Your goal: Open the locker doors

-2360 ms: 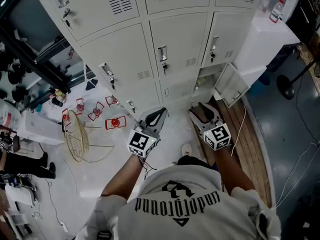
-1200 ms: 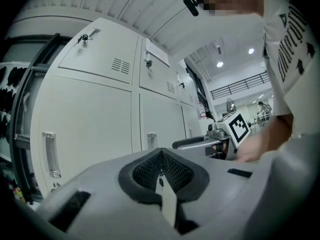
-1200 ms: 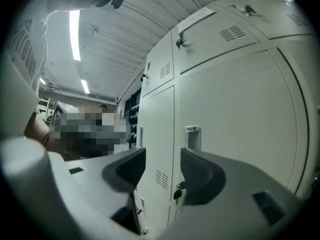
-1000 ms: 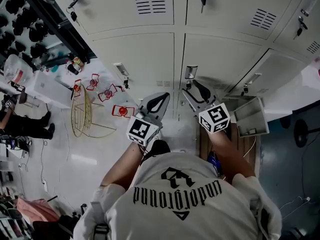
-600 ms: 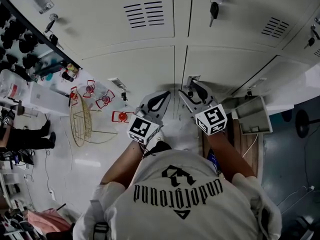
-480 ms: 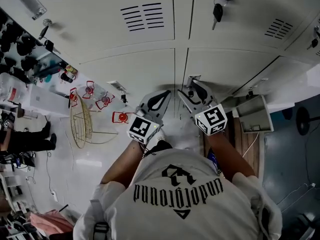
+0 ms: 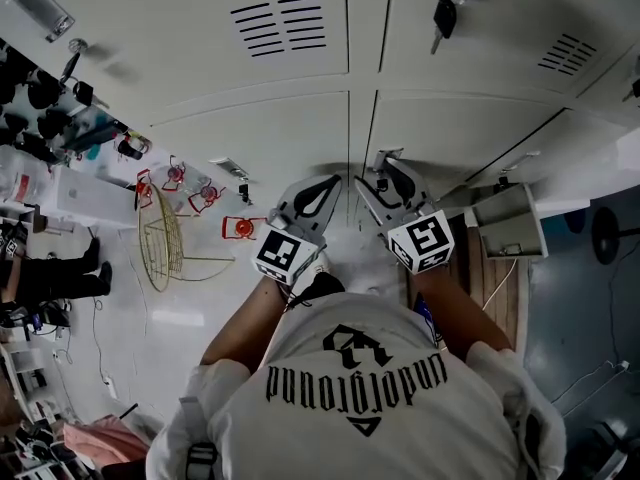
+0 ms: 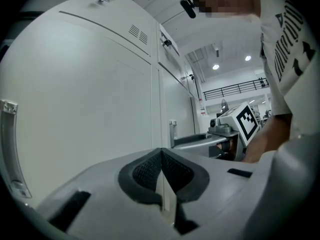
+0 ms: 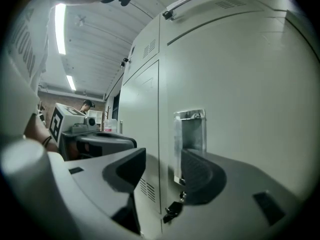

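Note:
Pale grey locker doors point(image 7: 290, 138) fill the top of the head view. My right gripper point(image 7: 386, 171) is open at the metal handle recess point(image 7: 385, 157) on the left edge of one closed door point(image 7: 470, 128). In the right gripper view the handle recess point(image 9: 190, 136) stands between the two dark pads point(image 9: 131, 167), with a key point(image 9: 173, 210) hanging just below it. My left gripper point(image 7: 333, 182) is shut and empty, held close to the neighbouring closed door. In the left gripper view its tips point(image 8: 161, 156) meet in front of that door's flat face point(image 8: 90, 109).
A lower locker door point(image 7: 508, 223) hangs open at the right. A key point(image 7: 444, 14) hangs from the locker above. On the floor at the left lie a wire basket point(image 7: 165, 243) and red pieces point(image 7: 240, 229). A person point(image 7: 45, 276) stands far left. Wooden planks point(image 7: 480, 293) lie at the right.
The view has closed in on the lockers. My right gripper rose from near the open lower door to the handle recess and stands open around it. The left gripper barely moved.

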`<move>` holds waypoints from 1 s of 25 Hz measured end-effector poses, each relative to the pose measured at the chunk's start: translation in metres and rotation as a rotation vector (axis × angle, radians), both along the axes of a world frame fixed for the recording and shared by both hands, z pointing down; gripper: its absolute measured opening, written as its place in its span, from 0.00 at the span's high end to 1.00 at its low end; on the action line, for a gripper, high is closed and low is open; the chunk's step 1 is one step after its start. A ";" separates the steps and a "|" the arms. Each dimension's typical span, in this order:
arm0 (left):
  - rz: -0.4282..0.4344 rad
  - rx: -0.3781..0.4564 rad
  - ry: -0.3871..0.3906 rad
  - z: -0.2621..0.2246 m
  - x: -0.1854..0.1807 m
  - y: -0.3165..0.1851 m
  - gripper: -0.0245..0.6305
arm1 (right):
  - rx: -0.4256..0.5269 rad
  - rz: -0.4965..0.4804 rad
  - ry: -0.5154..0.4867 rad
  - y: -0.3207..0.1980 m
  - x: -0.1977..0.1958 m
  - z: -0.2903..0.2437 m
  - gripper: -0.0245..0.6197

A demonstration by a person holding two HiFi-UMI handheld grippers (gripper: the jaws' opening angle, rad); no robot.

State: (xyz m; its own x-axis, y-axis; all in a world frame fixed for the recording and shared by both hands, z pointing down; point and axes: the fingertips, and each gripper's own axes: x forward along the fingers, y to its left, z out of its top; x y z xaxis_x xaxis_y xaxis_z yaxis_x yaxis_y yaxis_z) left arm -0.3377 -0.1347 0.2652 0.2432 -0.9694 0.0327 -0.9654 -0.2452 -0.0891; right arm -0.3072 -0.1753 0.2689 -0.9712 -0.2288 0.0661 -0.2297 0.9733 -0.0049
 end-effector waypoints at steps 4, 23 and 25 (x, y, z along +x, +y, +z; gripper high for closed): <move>-0.012 0.006 -0.001 -0.002 0.010 0.007 0.95 | 0.019 0.024 0.012 0.009 0.014 0.001 0.66; -0.034 0.016 0.019 0.002 0.095 0.051 0.95 | 0.033 0.040 0.019 0.056 0.113 0.003 0.79; -0.020 0.017 0.019 0.000 0.102 0.048 0.95 | 0.028 0.030 0.018 0.060 0.124 0.003 0.79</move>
State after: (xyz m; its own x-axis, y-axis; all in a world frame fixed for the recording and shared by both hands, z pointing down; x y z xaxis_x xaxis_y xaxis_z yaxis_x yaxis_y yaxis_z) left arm -0.2357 -0.0863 0.2656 0.2238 -0.9746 0.0112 -0.9717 -0.2241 -0.0744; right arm -0.1833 -0.1157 0.2715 -0.9627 -0.2596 0.0764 -0.2583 0.9657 0.0268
